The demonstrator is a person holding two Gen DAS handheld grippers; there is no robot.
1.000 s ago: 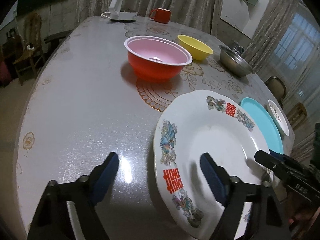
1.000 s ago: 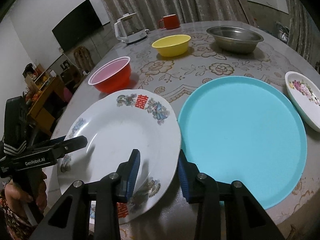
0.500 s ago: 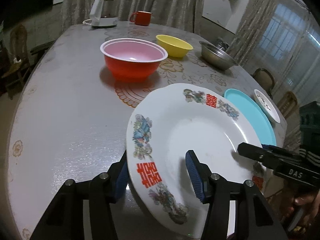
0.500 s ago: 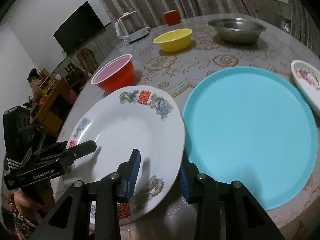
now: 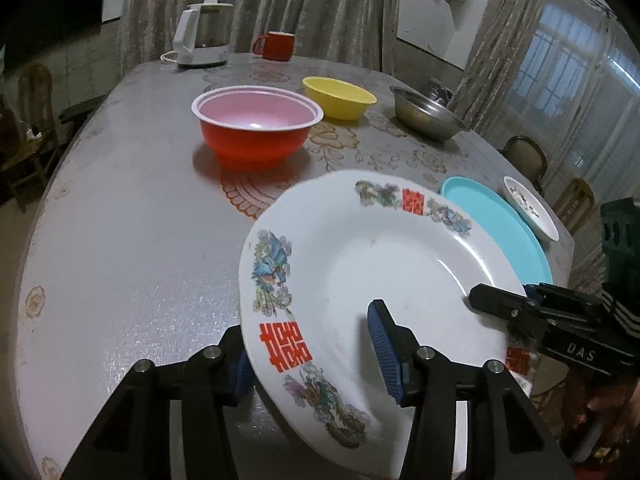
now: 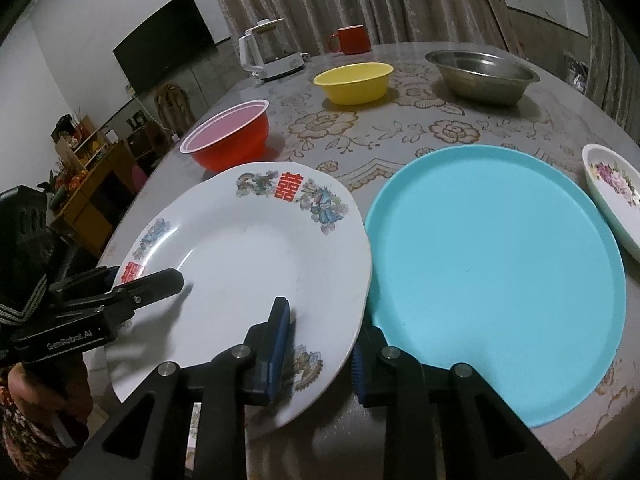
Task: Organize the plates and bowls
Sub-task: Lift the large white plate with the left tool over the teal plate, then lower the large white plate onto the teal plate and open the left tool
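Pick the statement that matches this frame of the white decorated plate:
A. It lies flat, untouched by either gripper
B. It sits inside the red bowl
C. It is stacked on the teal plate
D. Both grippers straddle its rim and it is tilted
D: the left gripper and right gripper each straddle the rim of the white decorated plate, which is tilted beside the teal plate.

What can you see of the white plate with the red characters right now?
The white plate looks like glossy ceramic: a shallow well and a broad rim printed with red double-happiness characters and colourful motifs. It is tilted, its left edge raised. The left gripper and right gripper each straddle its near rim. Its right edge sits at the turquoise plate.
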